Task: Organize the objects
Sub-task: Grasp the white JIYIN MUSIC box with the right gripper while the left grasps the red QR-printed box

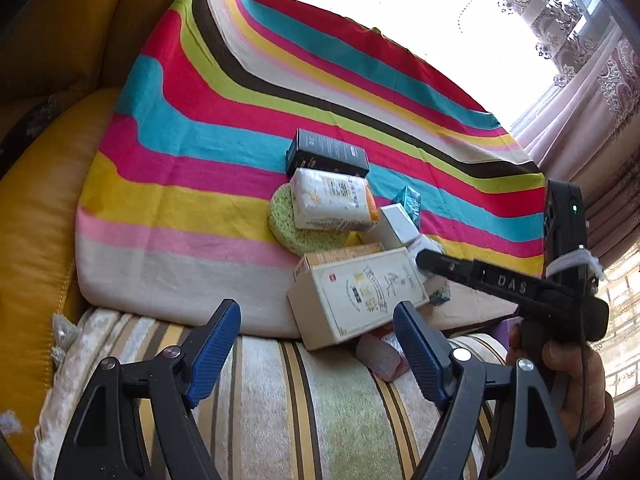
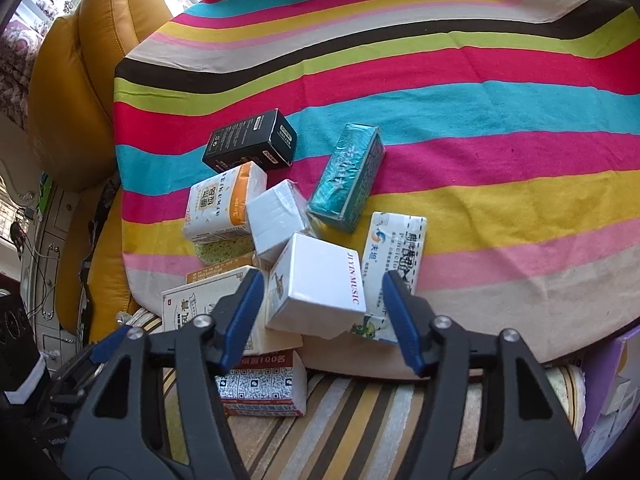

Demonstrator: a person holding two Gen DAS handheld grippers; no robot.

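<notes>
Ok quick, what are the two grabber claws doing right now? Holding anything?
Left gripper: open, holding nothing.
Right gripper: open, holding nothing; the white box sits between its fingers, not gripped.

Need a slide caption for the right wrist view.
Open right tool poised over white "JIYIN MUSIC" cardboard box in a box pile on the striped cloth.

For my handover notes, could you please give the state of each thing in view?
left tongs: open, empty
right tongs: open, empty
white Jiyin Music box: tilted, between the tongs' fingers
black box: lying flat
teal box: lying flat
tissue pack: resting on the green sponge
</notes>
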